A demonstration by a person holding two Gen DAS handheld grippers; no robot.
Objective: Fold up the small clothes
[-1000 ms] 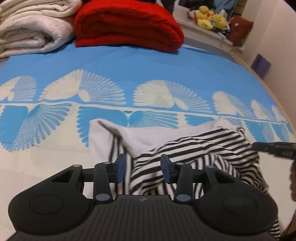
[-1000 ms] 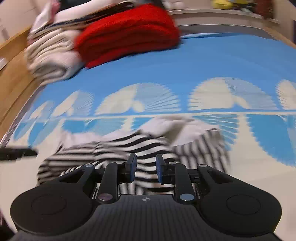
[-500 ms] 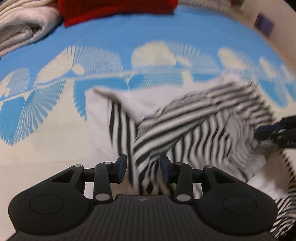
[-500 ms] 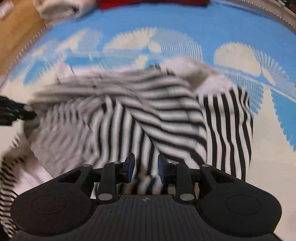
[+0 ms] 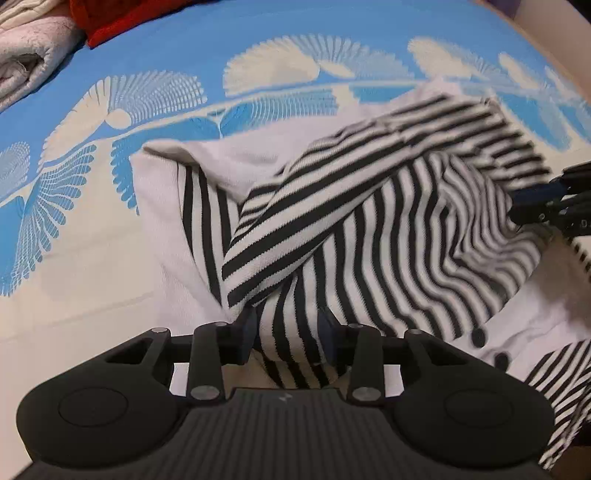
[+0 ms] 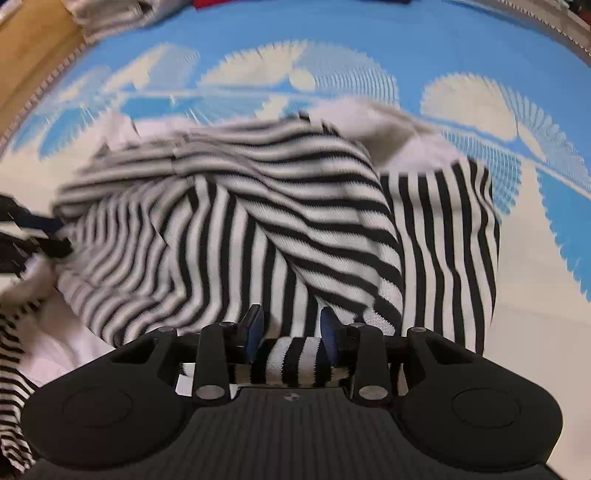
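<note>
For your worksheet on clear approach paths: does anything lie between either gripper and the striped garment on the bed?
Nothing visible does. The striped garment already sits between the jaws of the left gripper and of the right gripper, whose jaws are opening.

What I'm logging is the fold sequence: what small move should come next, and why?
Probably open the left tool too: the striped garment already lies folded over on the bedspread, the jaws of the right tool are opening with fabric between them, while the left one grips a bunch.
</note>
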